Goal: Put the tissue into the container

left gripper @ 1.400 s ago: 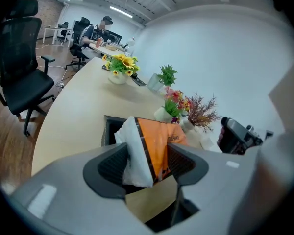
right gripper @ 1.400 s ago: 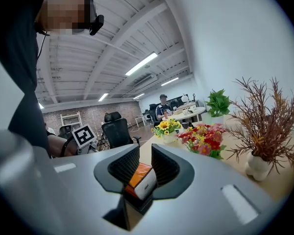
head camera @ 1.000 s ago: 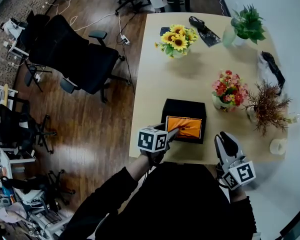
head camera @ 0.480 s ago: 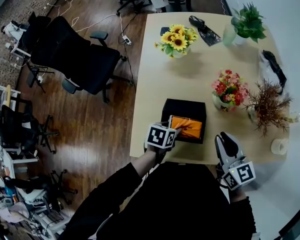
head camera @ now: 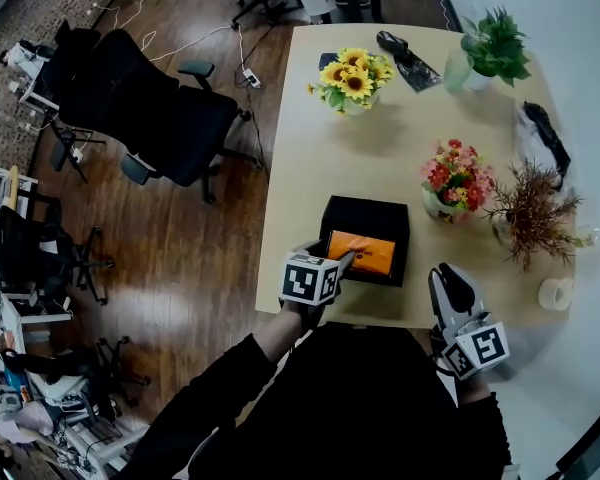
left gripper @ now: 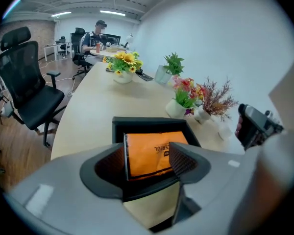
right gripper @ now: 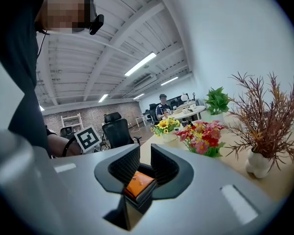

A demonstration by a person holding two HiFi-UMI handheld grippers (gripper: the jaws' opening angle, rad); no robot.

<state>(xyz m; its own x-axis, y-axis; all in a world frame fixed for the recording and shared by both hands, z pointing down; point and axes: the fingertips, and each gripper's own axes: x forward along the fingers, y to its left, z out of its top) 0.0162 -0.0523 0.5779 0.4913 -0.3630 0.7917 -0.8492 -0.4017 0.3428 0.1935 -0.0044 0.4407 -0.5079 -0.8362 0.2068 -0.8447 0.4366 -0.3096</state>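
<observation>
1. Two grippers are noted at the near edge of the counter [head camera: 380, 158], one held in each hand.
2. The left gripper [head camera: 346, 261] [left gripper: 147, 158] is pointed steeply down at the black container [head camera: 366, 211] [left gripper: 147, 124], at the corner nearest to it. Its jaws are spread and have just been opening.
3. The orange tissue pack [head camera: 361, 251] [left gripper: 149, 151] is seen lying inside the container, just ahead of the left gripper and framed between its jaws. No pad is seen pressed on it, so it is taken as released.
4. The right gripper [head camera: 448, 276] [right gripper: 142, 168] is held near level, apart from the container, which lies ahead and to its left. Its jaws have just been closing and are left nearly together with a narrow gap, nothing gripped.
5. Through that gap the tissue pack [right gripper: 138, 184] is sighted in the container.
6. Red and pink flowers [head camera: 455, 178] [right gripper: 201, 138] are noted ahead of the right gripper, slightly to its right.
</observation>
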